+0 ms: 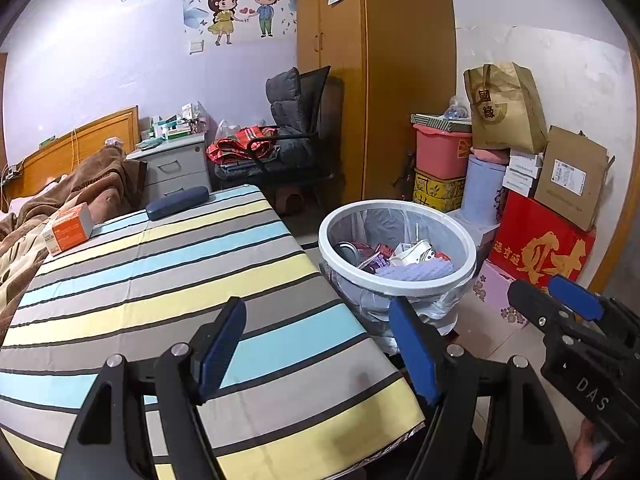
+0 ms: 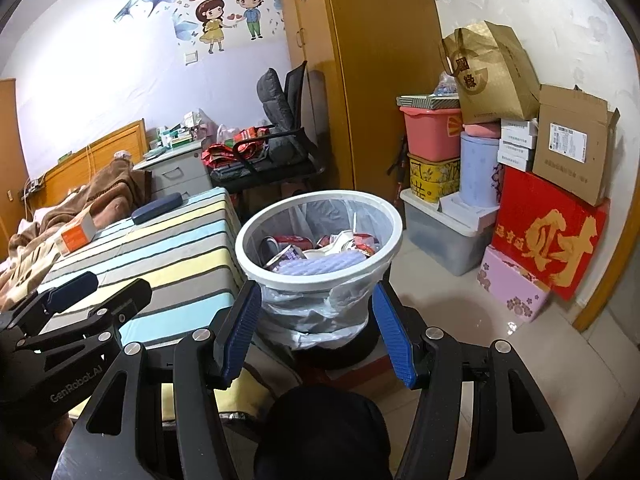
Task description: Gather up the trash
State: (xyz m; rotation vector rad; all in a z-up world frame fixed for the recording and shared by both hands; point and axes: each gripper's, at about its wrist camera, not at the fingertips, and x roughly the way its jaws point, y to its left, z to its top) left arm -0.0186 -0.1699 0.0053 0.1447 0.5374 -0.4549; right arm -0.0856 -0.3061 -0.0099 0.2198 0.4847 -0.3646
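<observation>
A white-rimmed trash bin [image 1: 472, 258] with a clear liner stands on the floor right of the striped table [image 1: 168, 280]. It holds cans, wrappers and a purple bumpy sheet [image 1: 416, 270]. My left gripper [image 1: 320, 354] is open and empty over the table's near right corner. My right gripper [image 2: 316, 336] is open and empty just in front of the bin [image 2: 392, 252], its fingers either side of the liner. The right gripper also shows in the left wrist view [image 1: 556, 300]; the left gripper shows in the right wrist view [image 2: 96, 290].
An orange box [image 1: 68, 228] and a dark blue case [image 1: 176, 202] lie at the table's far end. A bed with a brown blanket [image 1: 80, 188] is left. A chair [image 1: 292, 136] and wardrobe [image 1: 376, 80] stand behind. Stacked boxes [image 2: 548, 240] and tubs line the right wall.
</observation>
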